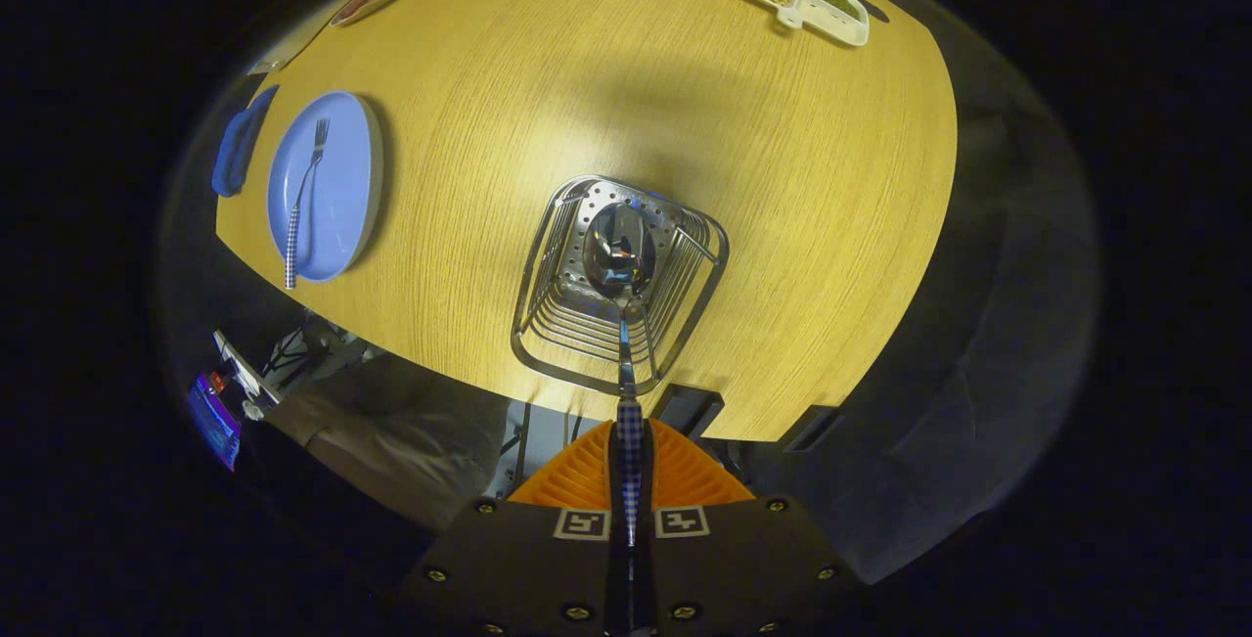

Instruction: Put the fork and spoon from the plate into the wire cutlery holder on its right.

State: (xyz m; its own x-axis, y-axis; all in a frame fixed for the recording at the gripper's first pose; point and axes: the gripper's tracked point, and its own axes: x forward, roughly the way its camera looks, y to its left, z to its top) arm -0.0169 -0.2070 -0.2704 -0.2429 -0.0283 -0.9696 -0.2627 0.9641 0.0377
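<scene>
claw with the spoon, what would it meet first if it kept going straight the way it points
Likely the wire holder: the claw, shut on the spoon, points straight into it, bowl leading. Whether the bowl already touches the perforated bottom is unclear.

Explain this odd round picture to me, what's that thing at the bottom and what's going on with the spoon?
The camera rides on a handheld pair of tongs and looks along them, down at a wooden table. The tongs are shut on the checked handle of a spoon, whose bowl hangs inside a wire cutlery holder. To the holder's left, a fork lies on a blue plate, with a blue cloth beside it. Farther off sits a white divided tray of beans and grains.
</scene>
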